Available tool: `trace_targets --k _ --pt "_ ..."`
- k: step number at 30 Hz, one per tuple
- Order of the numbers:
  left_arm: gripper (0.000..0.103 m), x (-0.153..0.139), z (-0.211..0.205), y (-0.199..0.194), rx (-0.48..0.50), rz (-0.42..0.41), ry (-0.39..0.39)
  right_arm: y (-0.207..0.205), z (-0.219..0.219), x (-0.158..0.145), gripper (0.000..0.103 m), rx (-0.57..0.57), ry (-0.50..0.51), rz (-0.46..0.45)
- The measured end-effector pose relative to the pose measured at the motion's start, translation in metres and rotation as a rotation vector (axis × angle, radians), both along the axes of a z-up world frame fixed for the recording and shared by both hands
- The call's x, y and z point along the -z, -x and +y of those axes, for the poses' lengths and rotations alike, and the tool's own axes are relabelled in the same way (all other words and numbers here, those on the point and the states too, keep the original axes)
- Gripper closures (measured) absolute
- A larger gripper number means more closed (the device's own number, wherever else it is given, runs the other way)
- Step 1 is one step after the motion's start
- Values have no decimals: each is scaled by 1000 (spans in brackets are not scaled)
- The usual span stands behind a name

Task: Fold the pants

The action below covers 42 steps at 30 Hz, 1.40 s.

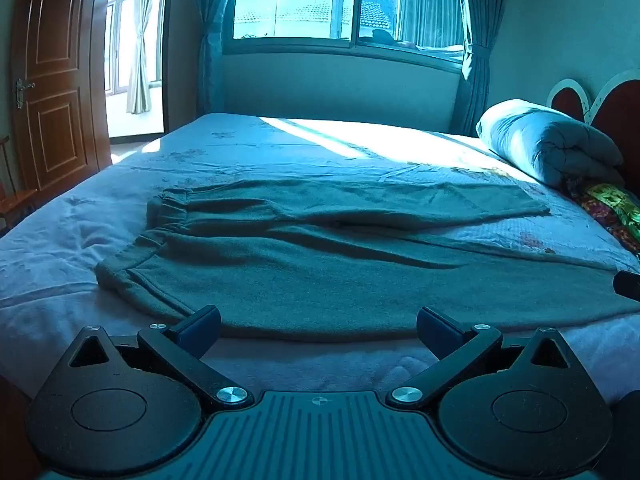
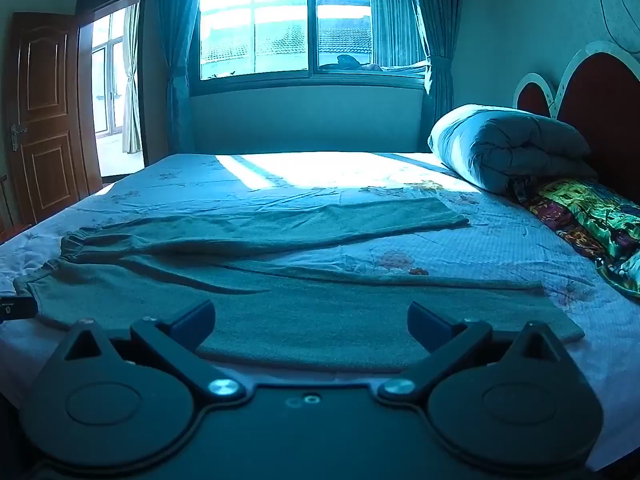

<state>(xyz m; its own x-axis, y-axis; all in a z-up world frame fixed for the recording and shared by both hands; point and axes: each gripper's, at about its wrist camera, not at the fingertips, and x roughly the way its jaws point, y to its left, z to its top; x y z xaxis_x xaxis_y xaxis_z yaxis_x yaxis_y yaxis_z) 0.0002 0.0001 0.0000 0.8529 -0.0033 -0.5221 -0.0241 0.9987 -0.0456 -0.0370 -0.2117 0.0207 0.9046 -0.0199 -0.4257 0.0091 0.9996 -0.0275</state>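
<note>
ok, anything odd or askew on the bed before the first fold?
Nothing damaged. The grey-green fleece pants lie flat on the pale floral bedsheet with legs splayed apart and the elastic waistband bunched, as expected before folding.

The left gripper (image 1: 319,326) is matte black, with 2 blue-padded fingers (image 1: 200,326), silver pivot screws and a ribbed base; the right gripper (image 2: 311,324) looks alike, its base smooth.

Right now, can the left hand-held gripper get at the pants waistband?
Probably yes. The left hand-held gripper is open at the near edge of the pants. The waistband lies flat on the bed to its left, with nothing lying between.
</note>
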Motion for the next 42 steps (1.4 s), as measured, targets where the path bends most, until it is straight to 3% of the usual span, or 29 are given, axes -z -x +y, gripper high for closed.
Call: trace_targets --k 42 --pt "0 -2 0 1 -7 -7 -5 -3 -1 3 6 -4 -8 0"
